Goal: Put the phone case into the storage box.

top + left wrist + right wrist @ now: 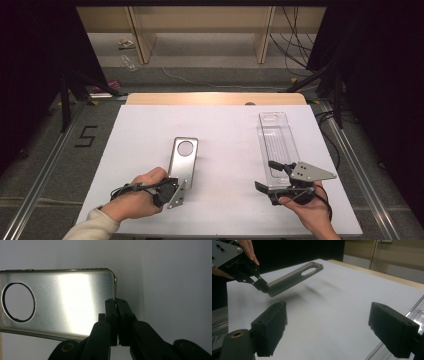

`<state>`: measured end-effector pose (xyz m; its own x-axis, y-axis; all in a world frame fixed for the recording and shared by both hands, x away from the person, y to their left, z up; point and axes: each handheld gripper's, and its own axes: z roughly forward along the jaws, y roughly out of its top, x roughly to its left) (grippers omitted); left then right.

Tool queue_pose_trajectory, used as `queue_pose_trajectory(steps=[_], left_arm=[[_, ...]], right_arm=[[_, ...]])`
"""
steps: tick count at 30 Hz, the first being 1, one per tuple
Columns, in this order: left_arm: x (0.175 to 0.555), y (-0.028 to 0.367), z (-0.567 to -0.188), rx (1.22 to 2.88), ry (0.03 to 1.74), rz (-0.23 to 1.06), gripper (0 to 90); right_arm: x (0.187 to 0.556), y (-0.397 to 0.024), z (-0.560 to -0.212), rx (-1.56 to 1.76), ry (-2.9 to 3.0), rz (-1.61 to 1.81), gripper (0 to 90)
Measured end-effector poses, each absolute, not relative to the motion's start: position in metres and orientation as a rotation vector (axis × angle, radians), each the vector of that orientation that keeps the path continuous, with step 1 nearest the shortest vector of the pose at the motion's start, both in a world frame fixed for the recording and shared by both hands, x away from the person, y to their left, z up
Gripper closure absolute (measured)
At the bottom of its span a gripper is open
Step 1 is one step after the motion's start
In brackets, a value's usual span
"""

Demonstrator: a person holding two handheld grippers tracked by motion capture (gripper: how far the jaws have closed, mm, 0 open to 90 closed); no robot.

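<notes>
Plate [183, 158]: flat brushed metal, rounded corners, one round hole, raised off the white table [150, 130] at its near end, pinched by the left gripper [115, 302]. Right gripper [268, 175] jaws are spread at the near end of a clear, ribbed plastic tray [276, 140].

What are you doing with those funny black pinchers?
A person holds a gripper in each hand at a white table. The left gripper is shut on the short edge of a metal lid with a round hole and holds it lifted off the table. The right gripper is open at the near end of a clear plastic tray, gripping nothing.
</notes>
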<state>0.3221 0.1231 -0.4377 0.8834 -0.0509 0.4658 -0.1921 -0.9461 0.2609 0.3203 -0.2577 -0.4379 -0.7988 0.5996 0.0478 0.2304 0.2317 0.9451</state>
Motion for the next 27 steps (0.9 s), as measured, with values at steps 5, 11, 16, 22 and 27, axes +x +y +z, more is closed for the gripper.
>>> queue_pose_trajectory(steps=[5, 11, 16, 22, 27], left_arm=[[0.321, 0.122, -0.436, 2.739, -0.191, 0.680, 87.8], [0.320, 0.119, -0.436, 2.731, -0.205, 0.672, 87.9], [0.317, 0.116, -0.434, 2.718, -0.214, 0.677, 87.8], [0.315, 0.112, -0.434, 2.715, -0.233, 0.677, 87.9], [0.314, 0.109, -0.433, 2.707, -0.248, 0.681, 87.9]], right_arm=[[0.320, -0.257, -0.438, 0.773, 2.184, 1.590, 16.7], [0.321, -0.256, -0.438, 0.774, 2.181, 1.588, 16.7], [0.322, -0.253, -0.437, 0.778, 2.180, 1.593, 16.7], [0.323, -0.249, -0.436, 0.789, 2.171, 1.607, 16.8], [0.325, -0.244, -0.435, 0.793, 2.172, 1.615, 16.8]])
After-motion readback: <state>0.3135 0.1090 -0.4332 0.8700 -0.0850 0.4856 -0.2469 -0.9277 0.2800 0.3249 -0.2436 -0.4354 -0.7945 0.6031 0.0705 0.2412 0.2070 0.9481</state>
